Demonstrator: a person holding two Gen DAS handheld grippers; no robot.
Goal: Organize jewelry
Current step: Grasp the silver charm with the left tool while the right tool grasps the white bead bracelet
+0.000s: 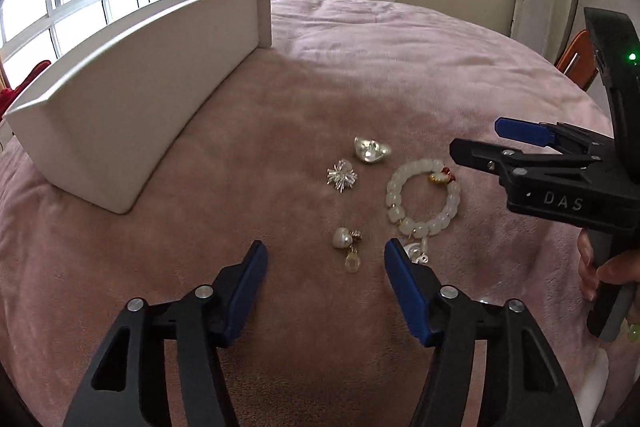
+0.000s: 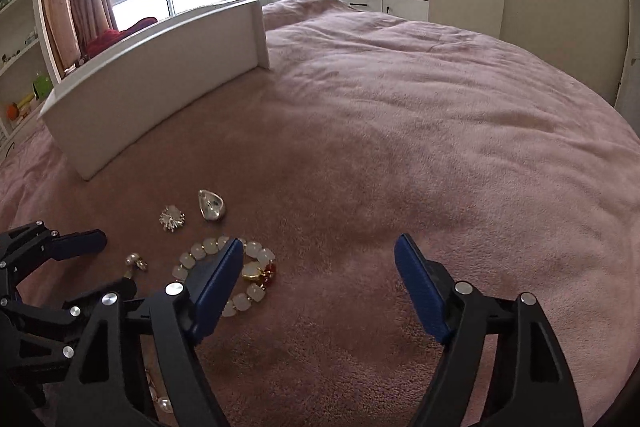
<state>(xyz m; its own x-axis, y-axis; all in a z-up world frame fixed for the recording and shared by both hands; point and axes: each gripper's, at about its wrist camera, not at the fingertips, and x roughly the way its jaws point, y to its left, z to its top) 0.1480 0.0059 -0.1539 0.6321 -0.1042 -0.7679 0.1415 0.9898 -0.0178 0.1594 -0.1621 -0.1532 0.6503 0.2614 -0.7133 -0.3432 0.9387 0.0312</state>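
Observation:
Several jewelry pieces lie on the pink blanket (image 1: 360,87). A white bead bracelet (image 1: 424,197) with a gold and red charm, a silver ingot-shaped piece (image 1: 370,149), a silver starburst brooch (image 1: 342,175) and a pearl heart earring (image 1: 347,245) show in the left wrist view. My left gripper (image 1: 326,259) is open and empty, with the earring just ahead between its fingers. My right gripper (image 2: 320,259) is open and empty, its left finger over the bracelet (image 2: 256,267). The brooch (image 2: 172,219), ingot (image 2: 211,205) and earring (image 2: 135,262) lie to its left.
A white open box (image 1: 120,99) stands on the blanket at the far left, also in the right wrist view (image 2: 160,67). The right gripper body (image 1: 560,175) hovers right of the bracelet. A pearl strand (image 2: 160,401) lies near the bottom edge. Windows and shelves lie beyond.

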